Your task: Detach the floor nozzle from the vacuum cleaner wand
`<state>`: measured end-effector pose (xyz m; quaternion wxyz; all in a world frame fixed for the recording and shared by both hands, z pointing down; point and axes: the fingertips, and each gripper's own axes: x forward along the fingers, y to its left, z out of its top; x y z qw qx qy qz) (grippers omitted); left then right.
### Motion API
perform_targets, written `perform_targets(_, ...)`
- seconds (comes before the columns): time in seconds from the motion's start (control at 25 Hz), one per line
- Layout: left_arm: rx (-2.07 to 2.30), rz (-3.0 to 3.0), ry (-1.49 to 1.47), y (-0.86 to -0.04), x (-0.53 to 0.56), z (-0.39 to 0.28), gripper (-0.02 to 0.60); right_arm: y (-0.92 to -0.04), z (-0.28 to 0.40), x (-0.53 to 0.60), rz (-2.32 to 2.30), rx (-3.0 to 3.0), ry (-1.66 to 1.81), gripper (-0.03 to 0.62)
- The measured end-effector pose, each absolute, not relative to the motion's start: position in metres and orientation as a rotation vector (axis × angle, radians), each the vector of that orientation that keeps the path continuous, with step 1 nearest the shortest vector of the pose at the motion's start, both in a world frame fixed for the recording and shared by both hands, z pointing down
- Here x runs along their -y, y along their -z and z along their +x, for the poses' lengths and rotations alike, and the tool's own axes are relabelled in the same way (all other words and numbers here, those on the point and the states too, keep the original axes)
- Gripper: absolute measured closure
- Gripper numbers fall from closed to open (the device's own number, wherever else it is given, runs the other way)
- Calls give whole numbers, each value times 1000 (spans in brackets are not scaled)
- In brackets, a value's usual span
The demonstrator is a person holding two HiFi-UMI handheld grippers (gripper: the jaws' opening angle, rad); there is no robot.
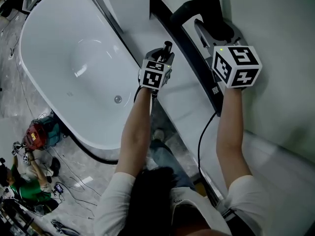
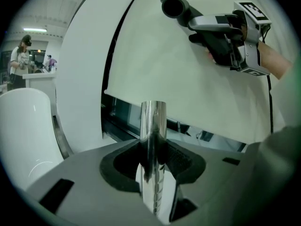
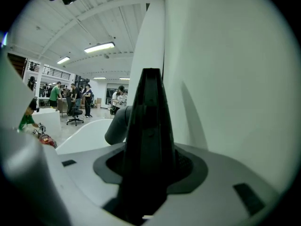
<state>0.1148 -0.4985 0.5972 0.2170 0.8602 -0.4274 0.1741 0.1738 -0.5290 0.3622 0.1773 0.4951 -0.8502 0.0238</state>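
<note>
My left gripper [image 2: 154, 160] is shut on a shiny metal wand [image 2: 154, 126] that stands upright between its jaws, its open top end bare. Up and to the right of it, apart from the wand, my right gripper [image 2: 235, 41] is shut on the black and grey nozzle piece [image 2: 197, 20], whose round socket end [image 2: 173, 6] is open. In the right gripper view the black tapered nozzle body [image 3: 150, 135] fills the jaws of the right gripper [image 3: 150, 171]. From the head view the left gripper [image 1: 165, 53] is lower than the right gripper [image 1: 221, 38].
A white bathtub [image 1: 74, 58] lies to the left. A white wall panel [image 1: 275, 33] with a black frame strip [image 1: 194, 58] rises in front. A black cable [image 1: 202, 141] hangs from the right gripper. A red bag [image 1: 35, 134] and people are on the floor at left.
</note>
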Motion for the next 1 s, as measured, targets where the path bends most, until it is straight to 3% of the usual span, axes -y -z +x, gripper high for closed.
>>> perform_targets(0.28,1211,2409,-507,-600,503,121,430,-369,163,522,1414,2462,-70,373)
perform_targets(0.6,1270,2412,-397,-576,502,116,321,-359,160,514,1458,2457,-48,373)
perform_targets(1.0,1338,2415,-195,-513,460,63,314,-361,165,480,1596,2408,-76,373)
